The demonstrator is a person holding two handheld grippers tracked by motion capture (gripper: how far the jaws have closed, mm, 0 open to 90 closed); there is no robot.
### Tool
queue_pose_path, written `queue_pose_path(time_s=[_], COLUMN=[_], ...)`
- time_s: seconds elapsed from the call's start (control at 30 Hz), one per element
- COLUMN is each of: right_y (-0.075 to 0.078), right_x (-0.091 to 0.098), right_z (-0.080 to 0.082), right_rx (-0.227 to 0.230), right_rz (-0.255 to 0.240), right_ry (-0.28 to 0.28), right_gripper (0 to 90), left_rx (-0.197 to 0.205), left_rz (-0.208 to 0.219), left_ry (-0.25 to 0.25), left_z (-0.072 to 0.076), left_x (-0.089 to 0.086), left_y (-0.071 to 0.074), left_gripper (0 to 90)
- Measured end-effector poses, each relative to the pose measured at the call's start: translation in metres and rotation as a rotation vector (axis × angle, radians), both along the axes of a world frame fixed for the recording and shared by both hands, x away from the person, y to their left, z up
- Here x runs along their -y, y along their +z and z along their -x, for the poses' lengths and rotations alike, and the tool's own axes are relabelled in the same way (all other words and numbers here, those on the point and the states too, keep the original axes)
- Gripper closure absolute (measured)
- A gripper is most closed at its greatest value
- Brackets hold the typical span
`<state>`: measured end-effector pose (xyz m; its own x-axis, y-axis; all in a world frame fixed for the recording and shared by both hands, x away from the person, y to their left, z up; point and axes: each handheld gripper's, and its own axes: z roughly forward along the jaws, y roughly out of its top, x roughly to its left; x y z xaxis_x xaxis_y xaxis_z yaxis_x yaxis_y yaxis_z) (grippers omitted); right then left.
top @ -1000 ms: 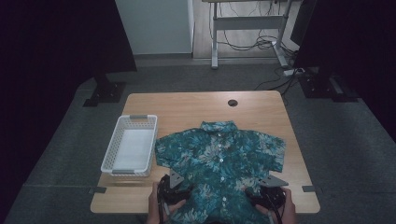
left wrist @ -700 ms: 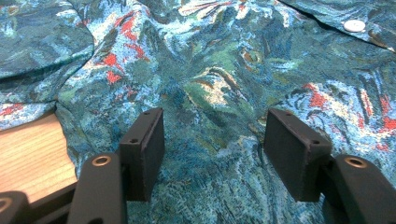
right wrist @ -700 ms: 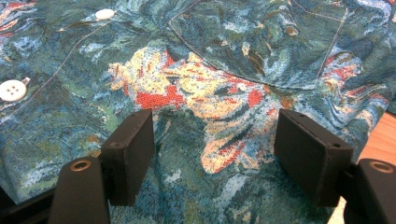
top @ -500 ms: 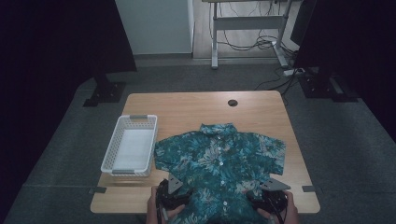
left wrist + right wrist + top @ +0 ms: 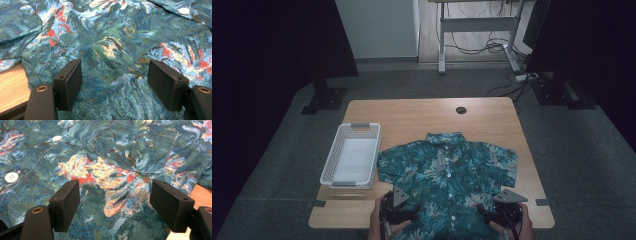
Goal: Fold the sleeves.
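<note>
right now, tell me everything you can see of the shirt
The shirt is a short-sleeved button-up in woven-looking cloth, with a teal, blue and green floral print flecked with red and cream. It lies front up and buttoned on the table, collar toward the far edge, sleeves spread, its hem at the near edge, mildly rumpled. It has white buttons and a stitched chest pocket. A white basket sits close beside one sleeve. Both grippers are at the hem, jaws open over the cloth.

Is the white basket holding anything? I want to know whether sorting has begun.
No: the white basket beside the shirt shows a bare bottom.
</note>
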<state>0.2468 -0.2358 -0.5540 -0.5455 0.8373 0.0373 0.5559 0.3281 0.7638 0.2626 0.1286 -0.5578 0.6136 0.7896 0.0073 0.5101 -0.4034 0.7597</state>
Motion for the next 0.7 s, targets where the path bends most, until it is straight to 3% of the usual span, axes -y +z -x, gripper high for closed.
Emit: queue_pose_path(time_s=[0.23, 0.33, 0.7], right_y=[0.001, 0.002, 0.007], right_x=[0.002, 0.003, 0.013], right_z=[-0.007, -0.01, -0.022], right_rx=[0.002, 0.005, 0.017], right_rz=[-0.013, -0.013, -0.033], right_ry=[0.005, 0.006, -0.012], right_gripper=[21.8, 21.9, 23.3], left_rx=[0.007, 0.002, 0.004], left_rz=[0.006, 0.01, -0.012], left_ry=[-0.009, 0.011, 0.022], left_z=[-0.007, -0.012, -0.02], left_x=[-0.003, -0.007, -0.012], left_y=[0.003, 0.003, 0.0], left_gripper=[27.7, 27.7, 28.0])
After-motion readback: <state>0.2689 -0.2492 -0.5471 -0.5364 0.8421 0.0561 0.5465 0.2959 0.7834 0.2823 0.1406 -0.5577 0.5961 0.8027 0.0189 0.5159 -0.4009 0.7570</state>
